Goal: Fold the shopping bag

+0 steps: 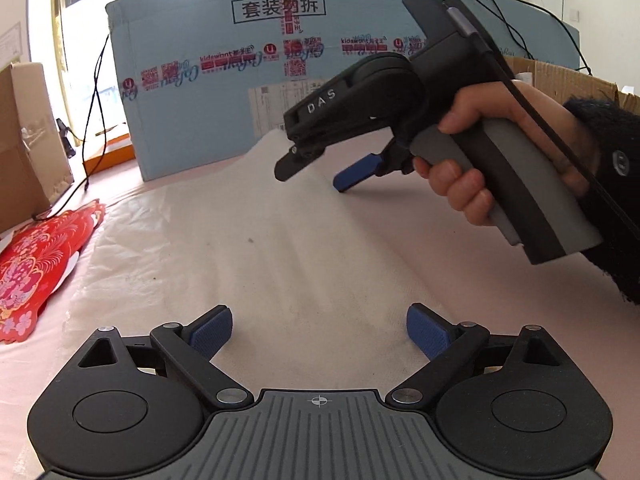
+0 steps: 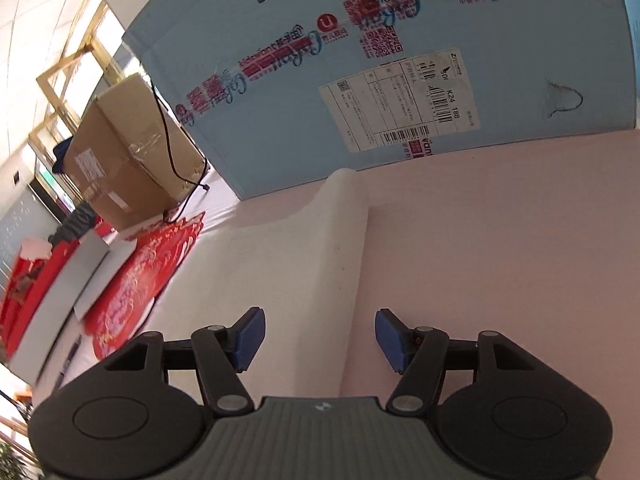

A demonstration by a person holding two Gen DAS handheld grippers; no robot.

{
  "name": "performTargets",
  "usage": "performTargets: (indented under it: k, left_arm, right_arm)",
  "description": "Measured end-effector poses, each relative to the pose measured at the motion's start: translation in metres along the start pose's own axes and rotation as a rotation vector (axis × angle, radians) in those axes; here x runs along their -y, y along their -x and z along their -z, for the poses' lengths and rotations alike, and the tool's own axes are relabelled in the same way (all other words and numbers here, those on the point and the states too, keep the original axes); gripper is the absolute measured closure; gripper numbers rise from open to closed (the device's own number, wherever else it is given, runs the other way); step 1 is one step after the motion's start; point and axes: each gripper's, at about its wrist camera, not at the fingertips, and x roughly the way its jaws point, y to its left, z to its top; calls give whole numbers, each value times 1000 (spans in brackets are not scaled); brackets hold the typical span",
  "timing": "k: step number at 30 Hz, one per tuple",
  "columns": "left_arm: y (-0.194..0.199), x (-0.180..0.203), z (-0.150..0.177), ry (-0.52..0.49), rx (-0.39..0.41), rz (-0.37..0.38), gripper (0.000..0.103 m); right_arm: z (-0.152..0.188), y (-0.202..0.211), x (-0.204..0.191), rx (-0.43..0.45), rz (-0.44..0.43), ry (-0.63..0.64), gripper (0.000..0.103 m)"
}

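A white shopping bag (image 1: 280, 240) lies flat on the pink table, its far part running up to the blue box. My left gripper (image 1: 319, 334) hovers open over the bag's near part, nothing between its blue pads. In the left wrist view a hand holds my right gripper (image 1: 320, 172) above the bag's far right part, its fingers apart and pointing down-left. The right wrist view shows the bag (image 2: 304, 264) as a long white strip with a straight right edge and a handle loop at its far end. My right gripper (image 2: 320, 340) is open above that edge.
A large light-blue printed box (image 1: 240, 80) stands behind the bag. Brown cardboard boxes (image 2: 128, 156) sit at the left with a black cable over them. Red decorated paper (image 1: 36, 256) lies at the left. Bare pink table (image 2: 500, 260) stretches right of the bag.
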Motion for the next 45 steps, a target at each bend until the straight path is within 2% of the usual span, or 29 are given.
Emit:
performTargets:
  k: [2, 3, 4, 6, 7, 9, 11, 14, 19, 22, 27, 29, 32, 37, 45]
  left_arm:
    - [-2, -1, -1, 8, -2, 4, 6]
    - [-3, -2, -1, 12, -3, 6, 5]
    - [-4, -3, -2, 16, -5, 7, 5]
    - [-5, -4, -2, 23, -6, 12, 5]
    - [-5, -5, -2, 25, -6, 15, 5]
    - [-3, -4, -3, 20, 2, 9, 5]
    - [3, 0, -4, -3, 24, -18, 5]
    - [17, 12, -9, -49, 75, -19, 5]
    - [35, 44, -18, -146, 142, 58, 5]
    - [31, 62, -21, -202, 135, 97, 5]
    - [17, 85, -23, -293, 89, 93, 5]
    - [15, 95, -24, -375, 89, 62, 5]
    - [12, 98, -23, -527, 90, -31, 5]
    - [5, 75, -25, -585, 62, -124, 5]
    - [9, 70, 0, -750, 24, -183, 5]
  right_arm:
    - [-3, -8, -6, -5, 16, 38, 42]
    - [-3, -11, -9, -6, 28, 60, 54]
    - [-2, -12, -13, -9, 43, 84, 72]
    - [0, -15, -19, -15, 73, 132, 89]
    - [1, -15, -20, -14, 82, 146, 94]
    - [2, -4, -14, 7, 69, 113, 97]
    - [2, 6, -8, 29, 57, 81, 98]
    - [3, 22, 0, 61, 37, 32, 99]
    - [9, 56, 21, 113, 9, -50, 100]
    - [17, 82, 37, 146, 10, -99, 100]
    - [38, 122, 63, 207, 10, -206, 100]
    - [48, 139, 75, 236, 8, -269, 100]
    - [65, 159, 84, 282, 14, -318, 100]
    - [90, 167, 86, 288, 5, -342, 100]
    - [149, 177, 76, 275, -11, -391, 100]
